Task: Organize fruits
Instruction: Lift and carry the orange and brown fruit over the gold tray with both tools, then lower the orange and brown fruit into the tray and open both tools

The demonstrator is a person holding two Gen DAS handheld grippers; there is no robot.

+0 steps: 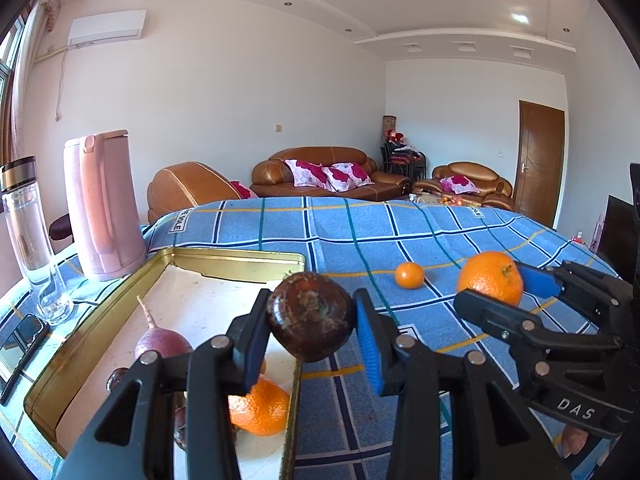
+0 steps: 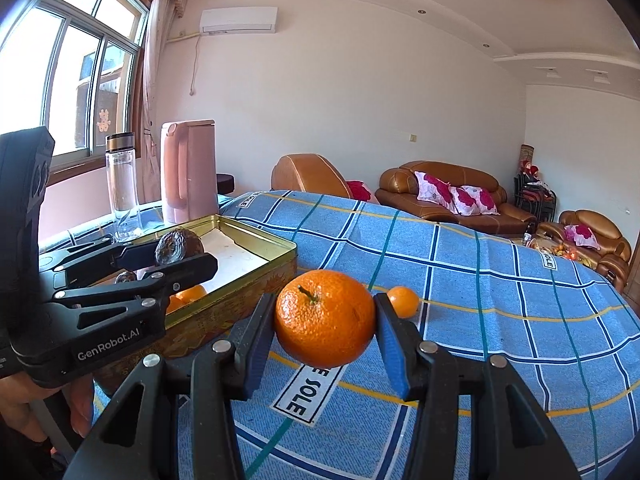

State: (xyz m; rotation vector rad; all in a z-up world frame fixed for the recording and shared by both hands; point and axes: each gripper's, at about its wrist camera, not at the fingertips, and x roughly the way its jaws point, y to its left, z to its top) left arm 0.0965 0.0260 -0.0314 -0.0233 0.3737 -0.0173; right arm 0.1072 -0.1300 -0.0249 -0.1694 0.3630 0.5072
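Observation:
My left gripper [image 1: 310, 322] is shut on a dark brown wrinkled fruit [image 1: 310, 316], held above the right edge of a gold tin tray [image 1: 224, 258]. Inside the tray lie an orange [image 1: 264, 408], a purple fruit [image 1: 162, 342] and other dark fruits partly hidden by my fingers. My right gripper [image 2: 324, 318] is shut on a big orange [image 2: 324, 318] and holds it over the blue checked cloth [image 2: 480, 300], right of the tray [image 2: 256, 240]. A small orange [image 2: 404, 300] rests on the cloth just behind. The right gripper [image 1: 492, 284] with its orange shows in the left wrist view too.
A pink kettle [image 1: 102, 204] and a clear bottle [image 1: 30, 232] stand behind the tray at the left. A phone [image 1: 20, 340] lies by the tray's left side. Brown sofas [image 1: 328, 172] with pink cushions sit beyond the table. A hand [image 2: 80, 404] grips the left tool.

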